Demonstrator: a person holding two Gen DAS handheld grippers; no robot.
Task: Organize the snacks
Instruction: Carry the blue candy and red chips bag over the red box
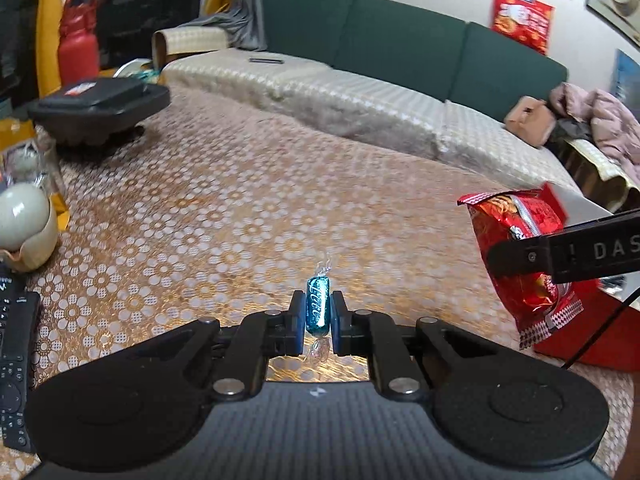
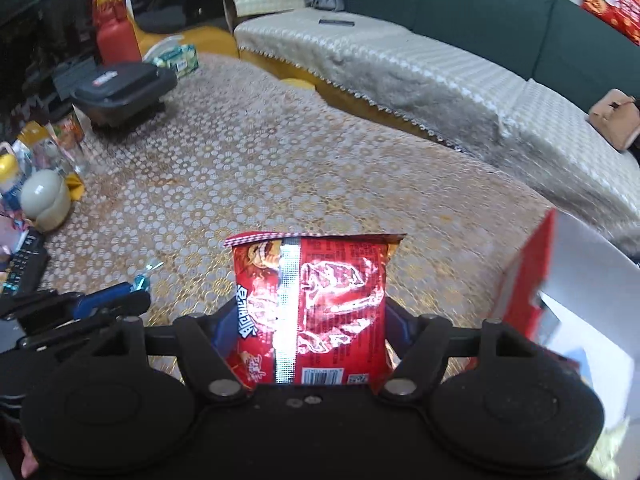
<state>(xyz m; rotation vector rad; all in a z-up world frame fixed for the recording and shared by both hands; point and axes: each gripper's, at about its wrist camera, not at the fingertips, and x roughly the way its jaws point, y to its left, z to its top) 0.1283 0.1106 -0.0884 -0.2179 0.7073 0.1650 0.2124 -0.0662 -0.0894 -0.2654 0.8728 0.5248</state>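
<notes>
Patterned table (image 1: 240,200) below, left gripper (image 1: 317,314) clenched on a teal candy (image 1: 318,308), right gripper (image 2: 308,328) grasping a red snack bag (image 2: 320,304) beside the red box (image 2: 532,280); slick candy may slip from thin pinch, bag may crumple.

Bare tablecloth (image 1: 240,208) ahead; red box (image 2: 532,276) rightward.

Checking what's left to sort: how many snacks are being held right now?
2. A blue wrapped candy is pinched in the left gripper; a red snack packet is held in the right gripper. The red box may hide more.
</notes>
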